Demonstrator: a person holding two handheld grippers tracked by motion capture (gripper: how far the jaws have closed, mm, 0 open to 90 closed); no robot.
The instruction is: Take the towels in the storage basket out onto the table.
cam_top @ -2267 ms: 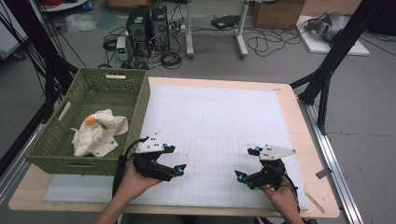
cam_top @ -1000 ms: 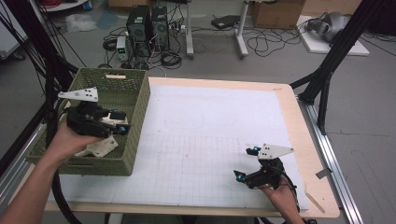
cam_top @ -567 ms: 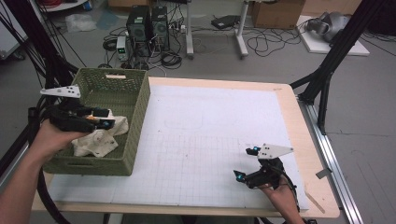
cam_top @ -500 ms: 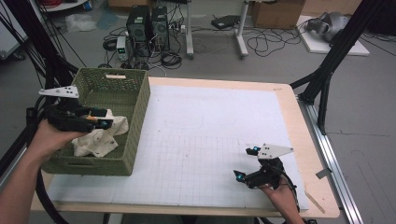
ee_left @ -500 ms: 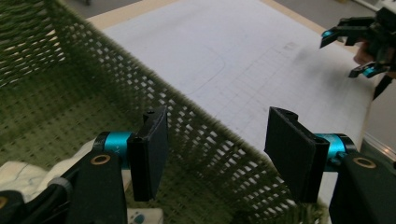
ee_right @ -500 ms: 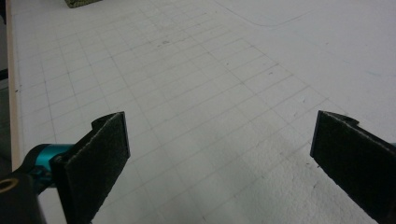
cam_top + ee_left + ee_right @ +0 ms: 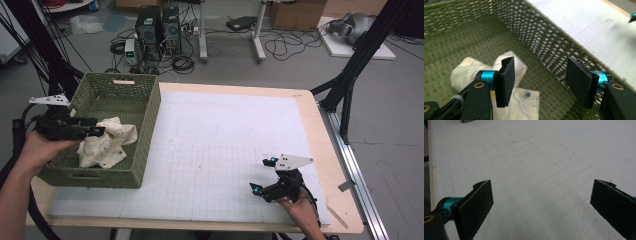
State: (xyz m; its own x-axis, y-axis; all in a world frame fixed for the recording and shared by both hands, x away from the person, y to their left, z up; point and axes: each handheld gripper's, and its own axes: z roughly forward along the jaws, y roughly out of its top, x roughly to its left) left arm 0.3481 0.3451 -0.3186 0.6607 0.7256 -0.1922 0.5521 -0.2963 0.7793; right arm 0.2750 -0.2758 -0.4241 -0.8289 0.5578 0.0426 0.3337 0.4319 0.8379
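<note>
A crumpled cream cloth [image 7: 107,142] with small prints lies in the green woven basket [image 7: 150,120] at the table's left. My left gripper [image 7: 96,131] reaches in over the basket's left rim, just above the cloth and pointing right. In the left gripper view its jaws [image 7: 539,77] stand open over the cloth [image 7: 466,71] and the basket floor [image 7: 536,37]. They have just been closing a little, with nothing between them. My right gripper [image 7: 262,175] rests open near the front right of the white gridded mat [image 7: 225,140], and its jaws [image 7: 541,202] hold nothing.
The mat [image 7: 529,160] covers most of the wooden table [image 7: 310,115]. A metal rail [image 7: 357,170] runs along the right side. Black stand legs [image 7: 350,75] rise at the back right. Computers [image 7: 157,25] and cables lie on the floor beyond.
The left hand has gone from the table's front up to the basket, then slid left and a little down toward the cloth. The right gripper has kept still.
</note>
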